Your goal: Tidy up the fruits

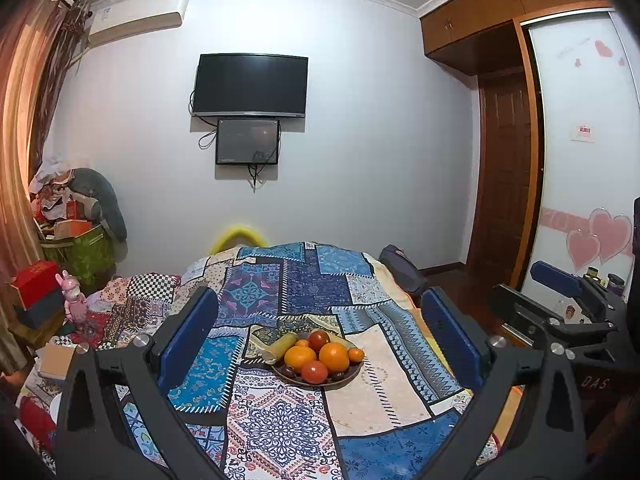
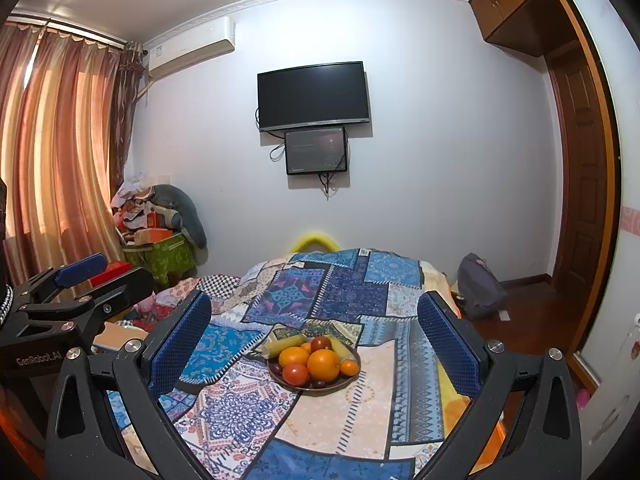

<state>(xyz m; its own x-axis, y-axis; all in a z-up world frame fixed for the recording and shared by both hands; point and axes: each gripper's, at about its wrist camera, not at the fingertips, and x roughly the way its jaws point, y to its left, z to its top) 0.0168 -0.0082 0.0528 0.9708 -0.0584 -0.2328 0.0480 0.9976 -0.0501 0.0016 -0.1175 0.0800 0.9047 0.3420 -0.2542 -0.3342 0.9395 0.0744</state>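
A brown plate (image 1: 354, 374) (image 2: 345, 383) sits on a patchwork cloth, piled with fruit. On it are two oranges (image 1: 334, 357) (image 2: 323, 364), two red tomatoes (image 1: 314, 372) (image 2: 295, 374), a small mandarin (image 1: 356, 355), long yellow-green pieces (image 1: 280, 347) (image 2: 282, 346) and small dark fruits (image 1: 288, 370). My left gripper (image 1: 319, 296) is open, held above and short of the plate, with nothing between its blue pads. My right gripper (image 2: 314, 300) is likewise open and holds nothing. Each gripper shows at the edge of the other's view: the right one (image 1: 536, 292) and the left one (image 2: 100, 280).
The patchwork cloth (image 1: 280, 420) covers the whole surface around the plate. To the left lie a pink rabbit toy (image 1: 74, 300), a red box (image 1: 34, 284) and a cluttered green bin (image 2: 160, 256). A grey bag (image 2: 480, 284) sits on the floor at right, near the wardrobe.
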